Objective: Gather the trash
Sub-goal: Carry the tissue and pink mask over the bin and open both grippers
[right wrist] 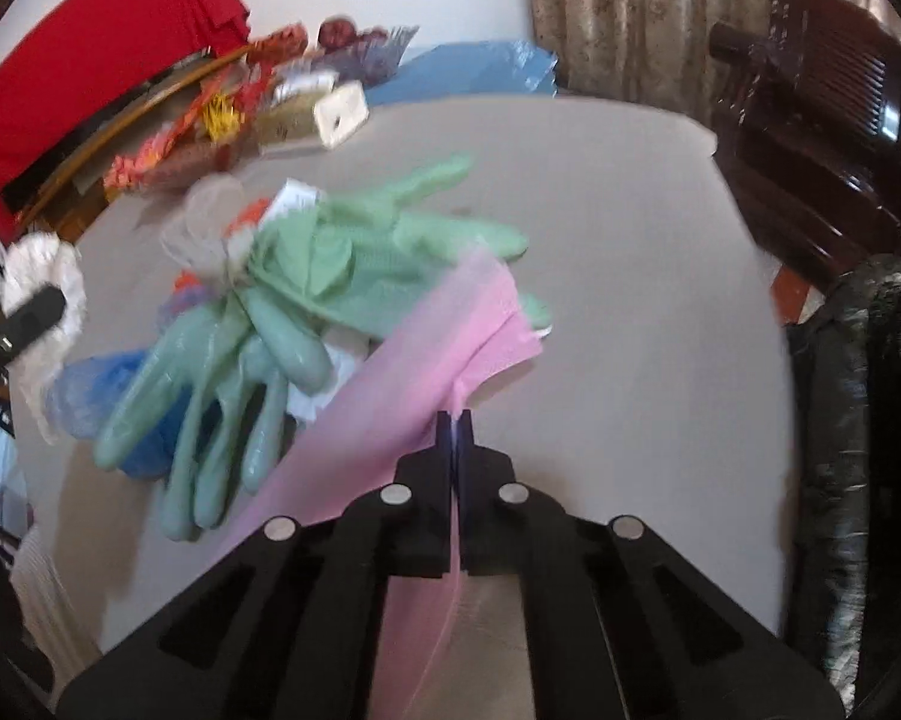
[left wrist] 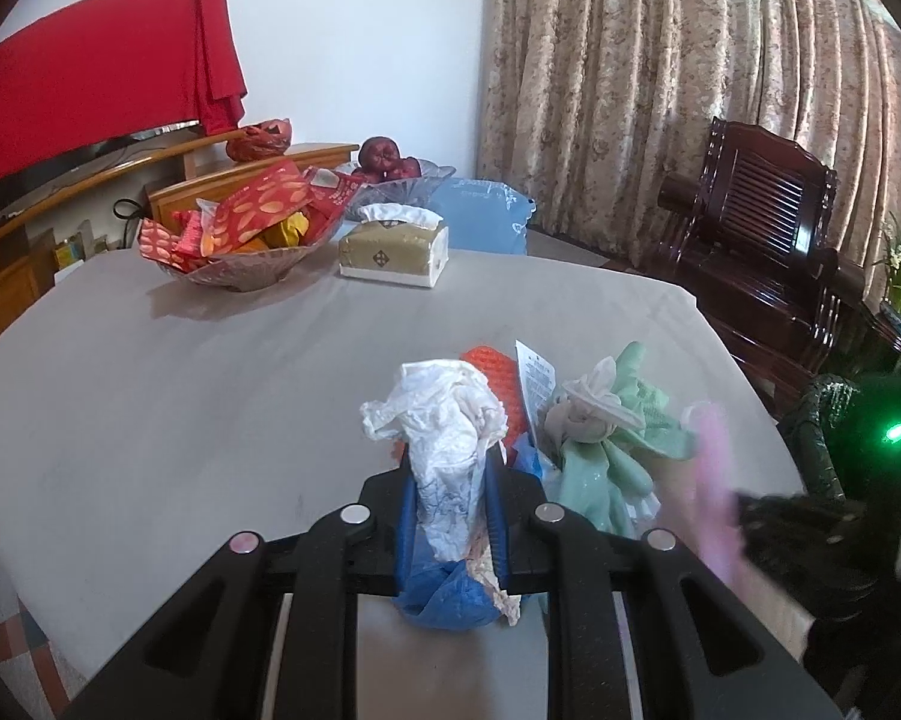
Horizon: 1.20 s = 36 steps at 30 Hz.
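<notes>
- Left wrist view, nearest: the left gripper (left wrist: 450,480) is clamped on a wad of crumpled white tissue (left wrist: 444,420) bundled with a blue plastic scrap (left wrist: 444,600), held just above the table (left wrist: 180,420) near its near edge.
- Right wrist view, nearest: the right gripper (right wrist: 455,426) has its jaws pressed together on a thin pink plastic bag (right wrist: 402,372), which trails back over the fingers and looks blurred.
- Just beyond both, toward the table's right edge, lies the rest of the trash pile: green rubber gloves (right wrist: 306,300), an orange mesh piece (left wrist: 492,372) and a printed paper slip (left wrist: 537,378), touching one another.
- Everything here looks light, soft and limp; the tissue should crush easily, so a pinch at its bulk will likely hold, while the slick gloves are probably best taken at the bunched cuffs.
- Along the far edge sit a tissue box (left wrist: 393,246) and a snack bowl (left wrist: 240,240), well apart from the pile.
</notes>
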Motion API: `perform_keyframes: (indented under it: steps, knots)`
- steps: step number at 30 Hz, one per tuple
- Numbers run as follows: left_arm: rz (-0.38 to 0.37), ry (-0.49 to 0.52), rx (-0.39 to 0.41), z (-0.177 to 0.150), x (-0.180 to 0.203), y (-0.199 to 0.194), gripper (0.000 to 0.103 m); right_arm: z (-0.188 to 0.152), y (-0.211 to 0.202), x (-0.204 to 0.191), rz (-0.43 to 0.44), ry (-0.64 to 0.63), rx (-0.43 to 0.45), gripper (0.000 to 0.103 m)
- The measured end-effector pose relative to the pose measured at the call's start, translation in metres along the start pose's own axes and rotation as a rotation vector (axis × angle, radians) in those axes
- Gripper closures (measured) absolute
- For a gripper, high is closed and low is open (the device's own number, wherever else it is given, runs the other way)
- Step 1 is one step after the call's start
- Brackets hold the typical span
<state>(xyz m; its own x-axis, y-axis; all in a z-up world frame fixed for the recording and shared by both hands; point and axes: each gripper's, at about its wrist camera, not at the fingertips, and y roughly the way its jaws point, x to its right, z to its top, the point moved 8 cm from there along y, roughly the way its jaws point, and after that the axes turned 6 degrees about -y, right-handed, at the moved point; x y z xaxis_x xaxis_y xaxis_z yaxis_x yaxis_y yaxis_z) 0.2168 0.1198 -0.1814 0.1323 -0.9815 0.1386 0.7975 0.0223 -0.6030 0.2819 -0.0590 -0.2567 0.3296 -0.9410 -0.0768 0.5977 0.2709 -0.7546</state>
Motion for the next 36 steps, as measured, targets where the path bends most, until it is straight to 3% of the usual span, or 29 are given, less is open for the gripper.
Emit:
perform_keyframes:
  steps: [6, 12, 20, 28, 36]
  knots:
    - [-0.018, 0.007, 0.014, 0.002, 0.008, -0.003, 0.083, 0.018, -0.053, 0.026, -0.068, -0.030, 0.077, 0.102]
    - [-0.047, 0.025, 0.012, -0.001, 0.024, -0.008, 0.083, 0.012, -0.073, 0.055, -0.125, 0.009, 0.087, 0.102]
    - [-0.075, 0.053, 0.032, 0.005, 0.044, -0.020, 0.083, 0.022, -0.109, 0.070, -0.156, 0.022, 0.163, 0.102]
    - [-0.184, 0.111, 0.067, 0.024, 0.111, -0.031, 0.083, 0.034, -0.158, 0.111, -0.214, 0.060, 0.247, 0.102]
    - [-0.361, 0.188, 0.069, 0.024, 0.221, -0.036, 0.083, 0.018, -0.206, 0.181, -0.337, 0.118, 0.286, 0.102]
